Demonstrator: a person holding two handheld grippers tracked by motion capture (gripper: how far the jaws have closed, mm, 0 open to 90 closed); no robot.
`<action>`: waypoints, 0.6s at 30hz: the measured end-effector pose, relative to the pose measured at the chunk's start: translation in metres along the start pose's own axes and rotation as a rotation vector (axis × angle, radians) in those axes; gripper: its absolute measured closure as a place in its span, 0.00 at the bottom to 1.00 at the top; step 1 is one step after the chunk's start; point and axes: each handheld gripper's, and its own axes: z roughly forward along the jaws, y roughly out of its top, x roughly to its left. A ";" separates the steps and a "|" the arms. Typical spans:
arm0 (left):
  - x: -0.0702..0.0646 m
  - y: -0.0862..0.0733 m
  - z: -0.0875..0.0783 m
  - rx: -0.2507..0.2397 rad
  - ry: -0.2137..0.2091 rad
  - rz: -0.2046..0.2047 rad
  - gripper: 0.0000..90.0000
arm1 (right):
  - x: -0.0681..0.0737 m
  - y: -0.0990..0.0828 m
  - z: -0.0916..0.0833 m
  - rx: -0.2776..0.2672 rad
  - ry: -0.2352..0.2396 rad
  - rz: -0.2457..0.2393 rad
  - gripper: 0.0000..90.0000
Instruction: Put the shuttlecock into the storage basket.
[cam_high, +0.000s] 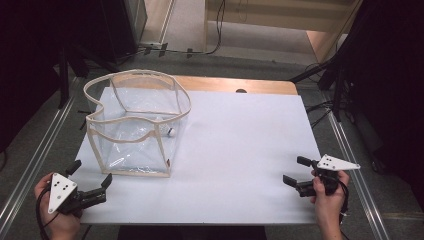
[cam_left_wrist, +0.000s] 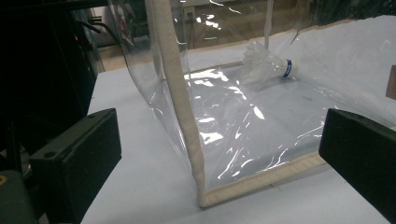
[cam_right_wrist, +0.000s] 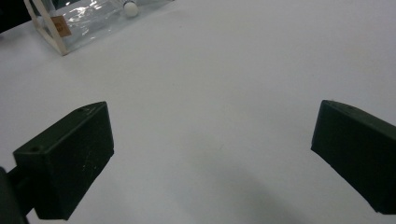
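Left gripper fingers spread wide — clear bag just ahead, untouched.

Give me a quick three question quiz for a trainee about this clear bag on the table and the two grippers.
1. True or false: the shuttlecock lies inside the clear bag.
2. Which gripper is nearer the bag: A the left gripper, B the right gripper?
3. Fill in: the fingers of the right gripper are ____ over the white table.

Key: 1 true. 2 A. 3 open.
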 end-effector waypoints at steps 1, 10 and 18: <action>0.000 0.000 0.000 0.000 0.000 0.000 0.00 | 0.000 0.000 -0.001 0.000 -0.005 -0.001 0.00; -0.001 0.000 0.000 0.003 0.003 0.006 0.00 | -0.005 -0.006 -0.004 -0.025 -0.013 0.024 0.00; 0.000 0.000 0.001 0.006 -0.005 0.004 0.00 | -0.007 -0.010 -0.005 -0.036 -0.027 0.030 0.00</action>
